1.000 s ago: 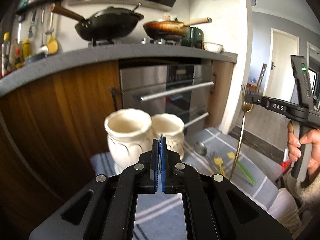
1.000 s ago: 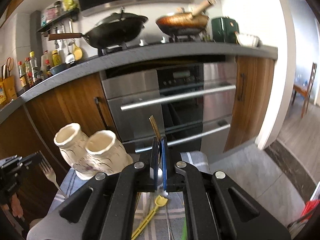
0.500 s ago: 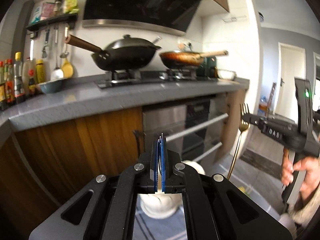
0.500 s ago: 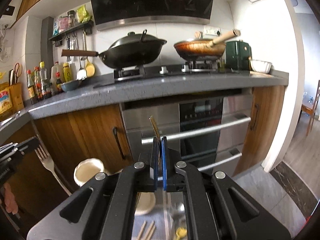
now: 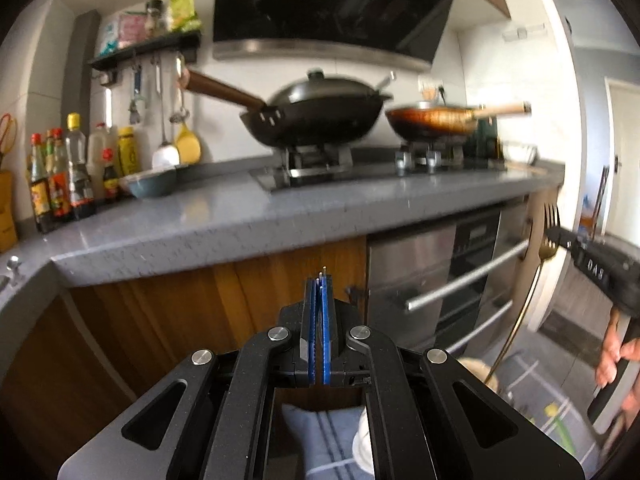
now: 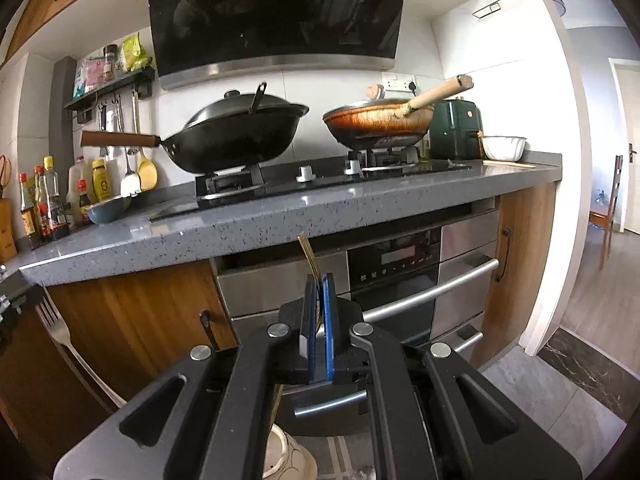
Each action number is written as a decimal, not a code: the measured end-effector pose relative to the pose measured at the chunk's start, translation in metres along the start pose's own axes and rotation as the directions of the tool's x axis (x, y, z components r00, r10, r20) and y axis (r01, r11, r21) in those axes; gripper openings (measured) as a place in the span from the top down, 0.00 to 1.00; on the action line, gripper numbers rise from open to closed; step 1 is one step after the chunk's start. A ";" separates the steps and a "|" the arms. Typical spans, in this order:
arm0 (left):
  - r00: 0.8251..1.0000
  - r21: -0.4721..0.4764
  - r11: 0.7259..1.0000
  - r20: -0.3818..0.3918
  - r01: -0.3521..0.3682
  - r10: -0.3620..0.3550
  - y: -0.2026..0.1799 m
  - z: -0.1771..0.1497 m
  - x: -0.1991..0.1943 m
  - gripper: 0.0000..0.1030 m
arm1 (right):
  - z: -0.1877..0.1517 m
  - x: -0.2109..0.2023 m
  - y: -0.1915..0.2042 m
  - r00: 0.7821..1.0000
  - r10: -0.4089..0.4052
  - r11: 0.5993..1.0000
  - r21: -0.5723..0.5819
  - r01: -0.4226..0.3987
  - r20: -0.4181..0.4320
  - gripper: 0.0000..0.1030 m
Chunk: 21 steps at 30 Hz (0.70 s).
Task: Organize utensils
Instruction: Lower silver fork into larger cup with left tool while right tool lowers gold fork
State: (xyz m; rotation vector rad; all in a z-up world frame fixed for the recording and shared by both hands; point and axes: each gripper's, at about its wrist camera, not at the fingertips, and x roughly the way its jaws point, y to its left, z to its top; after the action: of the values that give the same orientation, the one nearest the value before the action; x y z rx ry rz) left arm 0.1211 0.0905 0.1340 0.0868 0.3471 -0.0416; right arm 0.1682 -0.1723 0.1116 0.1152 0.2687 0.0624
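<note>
Both tools are raised level, facing the stove: the left tool [image 5: 319, 284] pinches a silver fork [image 6: 54, 320], the right tool [image 6: 318, 280] a gold fork [image 5: 549, 220], above what looks like a cream holder [image 6: 290, 456].

Right gripper [image 6: 319, 312]: blue pads clamped on a gold fork [image 6: 309, 258], tines up, tilted left. Silver fork [image 6: 60, 330] at left edge, held in the left gripper [image 6: 8, 300]. Cream jar [image 6: 288, 454] below. Wok [image 6: 236, 134] and pan [image 6: 378, 122] on stove.
</note>
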 end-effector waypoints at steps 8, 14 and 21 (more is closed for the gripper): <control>0.996 0.037 0.999 -0.091 0.023 -0.020 -0.021 -0.035 0.032 0.97 | -0.042 0.028 0.007 0.995 0.046 0.999 -0.022 -0.049 -0.089 0.97; 0.991 0.061 0.998 -0.130 0.031 -0.023 -0.031 -0.048 0.044 0.97 | -0.061 0.036 0.014 0.988 0.073 0.997 -0.029 -0.077 -0.136 0.97; 0.989 0.080 0.995 -0.140 0.052 -0.040 -0.040 -0.052 0.046 0.97 | -0.065 0.039 0.013 0.986 0.076 0.997 -0.020 -0.079 -0.150 0.96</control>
State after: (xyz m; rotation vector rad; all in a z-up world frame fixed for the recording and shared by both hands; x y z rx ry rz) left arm 0.1446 0.0545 0.0668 0.1654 0.4865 -0.0959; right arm 0.1877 -0.1496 0.0408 0.0951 0.4126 0.1522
